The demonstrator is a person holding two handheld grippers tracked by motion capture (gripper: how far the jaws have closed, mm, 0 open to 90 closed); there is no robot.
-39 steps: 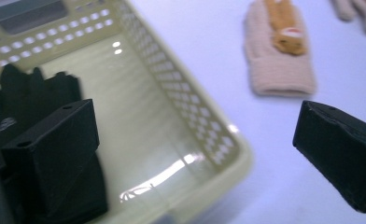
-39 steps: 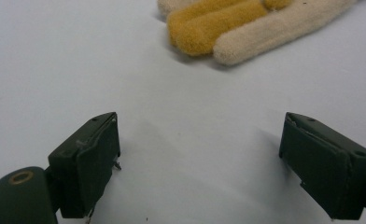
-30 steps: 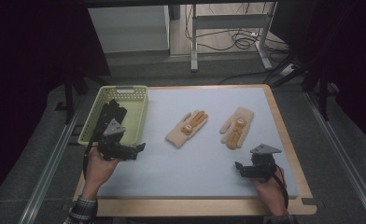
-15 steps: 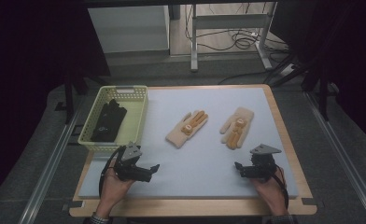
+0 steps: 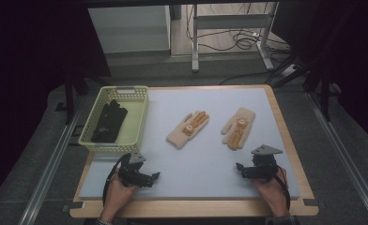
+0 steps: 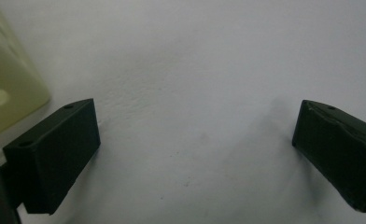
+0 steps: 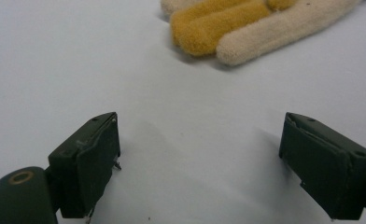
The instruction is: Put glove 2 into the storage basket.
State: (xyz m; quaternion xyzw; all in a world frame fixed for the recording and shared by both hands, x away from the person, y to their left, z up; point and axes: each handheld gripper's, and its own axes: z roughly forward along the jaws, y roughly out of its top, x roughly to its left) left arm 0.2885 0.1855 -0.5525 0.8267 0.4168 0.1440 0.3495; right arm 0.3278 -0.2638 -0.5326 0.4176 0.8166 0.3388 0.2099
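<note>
Two cream and orange knit gloves lie on the pale mat: the left glove (image 5: 187, 128) and the right glove (image 5: 238, 127). The right glove's fingertips (image 7: 246, 28) show at the top of the right gripper view. A dark glove (image 5: 108, 121) lies inside the yellow-green basket (image 5: 137, 117) at the mat's left. My left gripper (image 5: 153, 177) rests low on the mat near the front left, open and empty (image 6: 195, 144). My right gripper (image 5: 240, 169) sits at the front right, open and empty (image 7: 200, 154), a short way in front of the right glove.
The pale mat (image 5: 205, 164) lies on a wooden table (image 5: 285, 126) with a raised rim. A corner of the basket (image 6: 8, 88) appears at the left of the left gripper view. Beyond the table stand desk legs and cables (image 5: 238, 42) on the floor.
My left gripper has left the basket and come down to the front left of the mat, with the dark glove now lying in the basket. The right gripper has stayed put.
</note>
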